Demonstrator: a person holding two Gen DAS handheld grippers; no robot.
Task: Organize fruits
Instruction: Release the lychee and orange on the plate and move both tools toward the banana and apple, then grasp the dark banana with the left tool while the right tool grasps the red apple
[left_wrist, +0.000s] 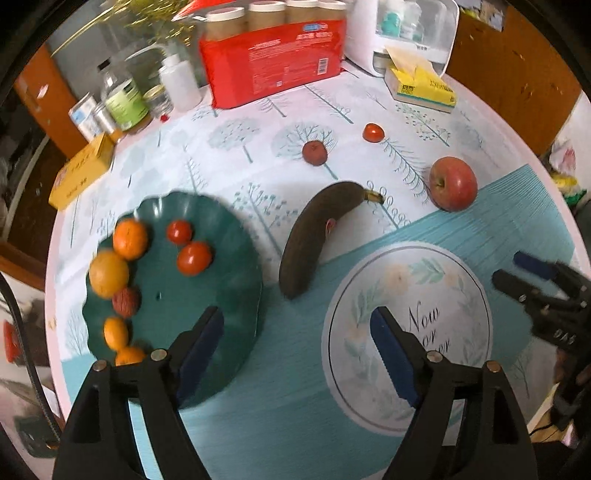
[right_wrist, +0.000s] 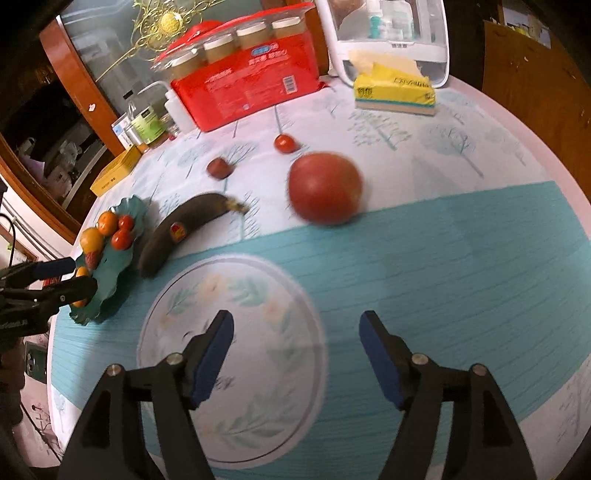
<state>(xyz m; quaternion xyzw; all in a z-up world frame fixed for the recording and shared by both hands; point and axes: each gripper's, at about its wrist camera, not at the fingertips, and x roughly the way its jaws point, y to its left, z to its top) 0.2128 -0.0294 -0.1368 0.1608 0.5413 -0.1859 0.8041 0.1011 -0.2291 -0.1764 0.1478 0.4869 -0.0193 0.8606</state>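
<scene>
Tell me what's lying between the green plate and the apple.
The dark banana lies on the cloth between the plate and the apple, apart from both. Both wrist views show it.

We see a round table (left_wrist: 295, 424). On it lie a green plate (left_wrist: 221, 251), banana (left_wrist: 314, 236), apple (left_wrist: 453, 188) at right.

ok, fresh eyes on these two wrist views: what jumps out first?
The green plate at the table's left, holding oranges and small tomatoes, and the dark overripe banana lying just right of it. Further right a red apple sits alone on the tablecloth, with two small red fruits behind. Both the left gripper and right gripper stand open and hold nothing.
</scene>
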